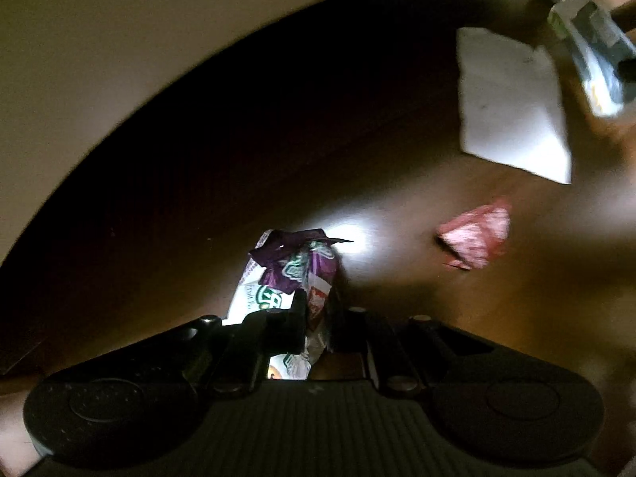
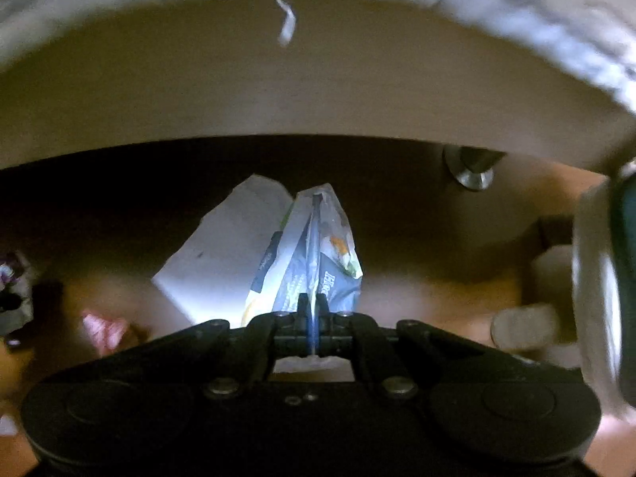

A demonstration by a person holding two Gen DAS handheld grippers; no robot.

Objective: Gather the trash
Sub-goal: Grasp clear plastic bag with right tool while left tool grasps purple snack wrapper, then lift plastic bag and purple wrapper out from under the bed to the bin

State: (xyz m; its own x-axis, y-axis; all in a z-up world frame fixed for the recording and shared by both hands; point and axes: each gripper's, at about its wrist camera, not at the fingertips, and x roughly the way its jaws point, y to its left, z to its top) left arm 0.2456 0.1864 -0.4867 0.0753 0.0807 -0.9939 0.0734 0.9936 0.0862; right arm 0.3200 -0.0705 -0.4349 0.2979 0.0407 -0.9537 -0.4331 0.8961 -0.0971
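My left gripper [image 1: 318, 310] is shut on a crumpled purple, white and green snack wrapper [image 1: 292, 274], held just above the dark wooden table [image 1: 198, 198]. My right gripper [image 2: 313, 304] is shut on a grey-blue and white snack bag [image 2: 318, 254], which stands up between its fingers. That bag and the right gripper also show at the top right of the left wrist view [image 1: 592, 55]. A pink-red wrapper [image 1: 475, 236] lies on the table to the right of the left gripper; it shows in the right wrist view [image 2: 105, 330] too.
A white sheet of paper [image 1: 512, 103] lies on the table, behind the bag in the right wrist view [image 2: 222, 254]. A metal knob or leg [image 2: 473, 169] stands at the table's far right. White rounded objects [image 2: 524, 324] and a white-rimmed container [image 2: 596, 278] are at the right. A beige wall [image 2: 318, 91] is beyond.
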